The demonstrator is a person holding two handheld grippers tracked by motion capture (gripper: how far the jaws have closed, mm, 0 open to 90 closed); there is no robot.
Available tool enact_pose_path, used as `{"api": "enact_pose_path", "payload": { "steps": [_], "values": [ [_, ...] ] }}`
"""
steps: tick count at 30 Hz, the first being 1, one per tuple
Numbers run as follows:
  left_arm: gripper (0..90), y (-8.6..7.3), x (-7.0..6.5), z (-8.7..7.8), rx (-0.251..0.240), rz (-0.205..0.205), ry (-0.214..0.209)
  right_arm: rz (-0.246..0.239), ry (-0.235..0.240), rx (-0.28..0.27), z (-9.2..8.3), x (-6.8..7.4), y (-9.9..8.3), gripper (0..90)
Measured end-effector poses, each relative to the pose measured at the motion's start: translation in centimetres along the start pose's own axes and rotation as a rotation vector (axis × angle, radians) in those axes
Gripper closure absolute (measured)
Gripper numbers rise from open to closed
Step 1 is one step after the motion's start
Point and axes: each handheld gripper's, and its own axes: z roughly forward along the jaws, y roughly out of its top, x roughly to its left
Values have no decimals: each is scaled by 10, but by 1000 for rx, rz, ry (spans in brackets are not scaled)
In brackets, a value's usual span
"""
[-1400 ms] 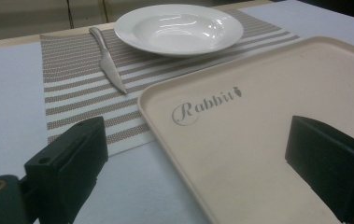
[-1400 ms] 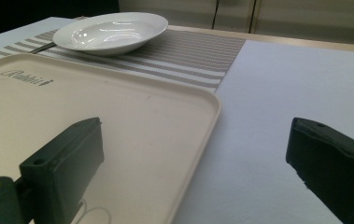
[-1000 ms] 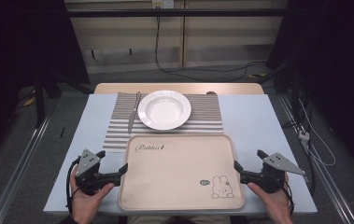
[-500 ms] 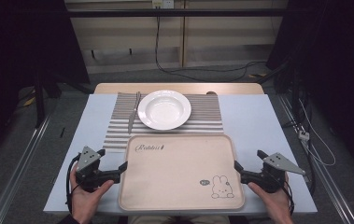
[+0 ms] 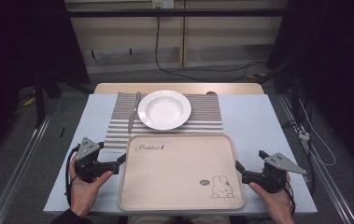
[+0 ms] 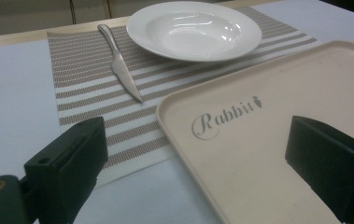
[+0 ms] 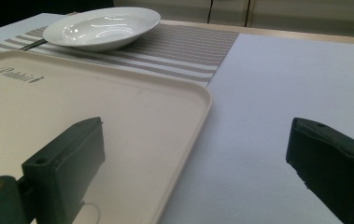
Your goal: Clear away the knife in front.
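The counter [image 5: 258, 126] carries a striped placemat [image 5: 207, 114] at the far centre and a beige tray [image 5: 179, 172] at the near centre; the tray's far edge overlaps the placemat's near edge. The tray lies flat and bare, printed with "Rabbit" lettering and a rabbit drawing.

A white plate [image 5: 164, 108] stands on the placemat, with a knife [image 5: 133, 112] just beside it on the left.

The left gripper [image 5: 117, 162] straddles the tray's left rim, fingers wide apart and empty. The right gripper [image 5: 238, 168] straddles the right rim in the same state. Contact with either rim cannot be confirmed.

Progress: approach appears complete; grasping and lifting the tray remain, judged from this position.

Clearance: bare counter lies open on both sides of the tray. The plate sits near the tray's far edge, limiting forward travel.
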Motion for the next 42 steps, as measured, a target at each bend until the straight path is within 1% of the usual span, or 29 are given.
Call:
{"api": "enact_pose_path", "payload": {
  "steps": [2, 7, 9, 11, 12, 14, 16, 17, 19, 20, 22, 24, 27, 29, 30, 31, 33, 34, 36, 38, 39, 41, 42],
  "values": [
    [56, 3, 2, 4, 14, 0, -10, -6, 0, 2, 0, 0, 0, 46],
    [56, 10, 6, 10, 36, 0, -10, -4, 1, 6, -1, 0, 0, 46],
    [56, 14, 7, 12, 34, 1, -17, -4, 2, 8, 0, 0, 0, 46],
    [64, 19, 7, 13, 26, 6, -11, -1, 2, 10, 0, 0, 0, 46],
    [64, 21, 8, 14, 25, 6, -15, 1, 6, 10, 0, -1, 0, 46],
    [63, 25, 10, 16, 31, 5, -14, 4, 7, 12, 0, -1, -1, 46],
    [63, 29, 13, 19, 41, 9, -3, 4, 6, 11, 0, -1, -1, 46],
    [63, 30, 15, 20, 37, 5, -7, 3, 7, 12, 0, 0, 0, 46],
    [64, 32, 17, 24, 37, 15, -3, 2, 8, 14, 0, 0, 0, 46],
    [64, 33, 19, 26, 41, 19, -7, 2, 9, 14, 0, 0, -1, 46],
    [65, 33, 21, 33, 57, 8, -13, 2, 12, 15, 1, 0, -1, 46],
    [65, 35, 23, 38, 74, 23, -2, 4, 14, 16, 1, 0, -1, 46],
    [69, 38, 26, 44, 68, 3, -1, 5, 16, 19, 1, -1, -1, 46],
    [70, 41, 28, 47, 73, -6, -6, 6, 17, 18, 1, 0, -1, 46],
    [71, 43, 29, 48, 75, -14, -15, 4, 16, 20, 1, 0, -1, 46],
    [75, 45, 30, 49, 82, -25, -13, 4, 15, 19, 2, 0, -1, 46],
    [75, 48, 29, 49, 83, 11, 12, 4, 18, 19, 2, 0, -1, 45],
    [75, 48, 30, 50, 83, 12, 21, 4, 18, 19, 2, 0, -1, 45],
    [72, 49, 32, 52, 95, -4, 7, 4, 18, 19, 2, 0, -1, 45],
    [72, 51, 34, 55, 107, -5, 15, 4, 18, 21, 2, 0, -1, 46],
    [72, 52, 35, 56, 109, -6, 11, 3, 18, 23, 2, 0, -1, 46],
    [73, 54, 38, 60, 116, -15, 13, 2, 17, 23, 1, 1, -1, 45],
    [74, 55, 39, 62, 116, -25, 11, 2, 17, 24, 1, 1, -1, 46]
  ]
}}
